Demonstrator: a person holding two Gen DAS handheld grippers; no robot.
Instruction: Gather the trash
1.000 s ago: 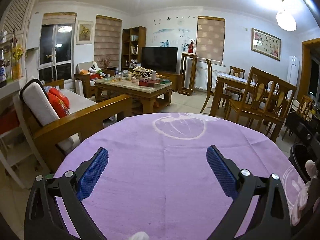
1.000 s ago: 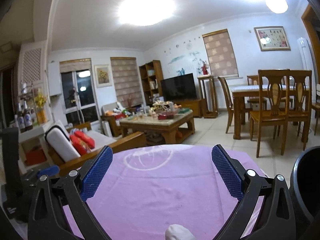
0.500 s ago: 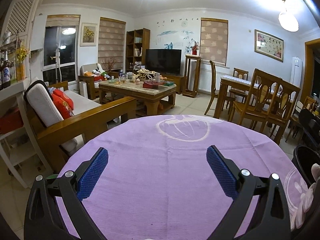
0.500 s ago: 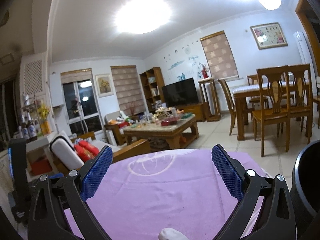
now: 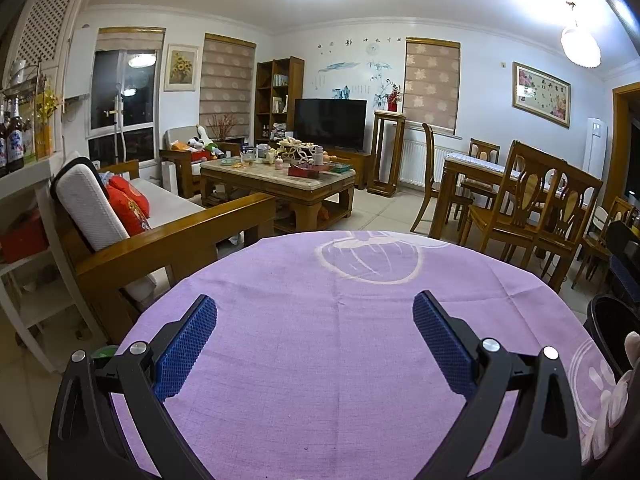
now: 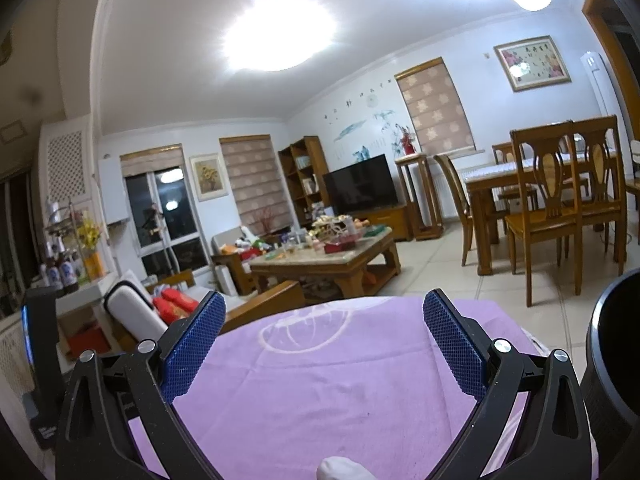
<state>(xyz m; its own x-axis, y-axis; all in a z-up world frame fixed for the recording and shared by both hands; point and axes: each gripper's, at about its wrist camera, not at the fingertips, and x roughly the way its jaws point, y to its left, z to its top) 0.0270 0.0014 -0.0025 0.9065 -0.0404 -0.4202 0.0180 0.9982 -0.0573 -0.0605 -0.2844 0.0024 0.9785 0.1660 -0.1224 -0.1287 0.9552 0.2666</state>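
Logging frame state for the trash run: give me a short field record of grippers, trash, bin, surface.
left gripper: jaws wide open, empty, over the purple tablecloth
right gripper: jaws wide open, empty, tilted up toward the room
trash: white crumpled piece at bottom edge of right wrist view, on the cloth, below the jaws
bin: black bin off the table's right edge
rest of cloth: no other trash in view

Bright living room — wooden sofa (image 5: 176, 240), television (image 5: 330, 123).
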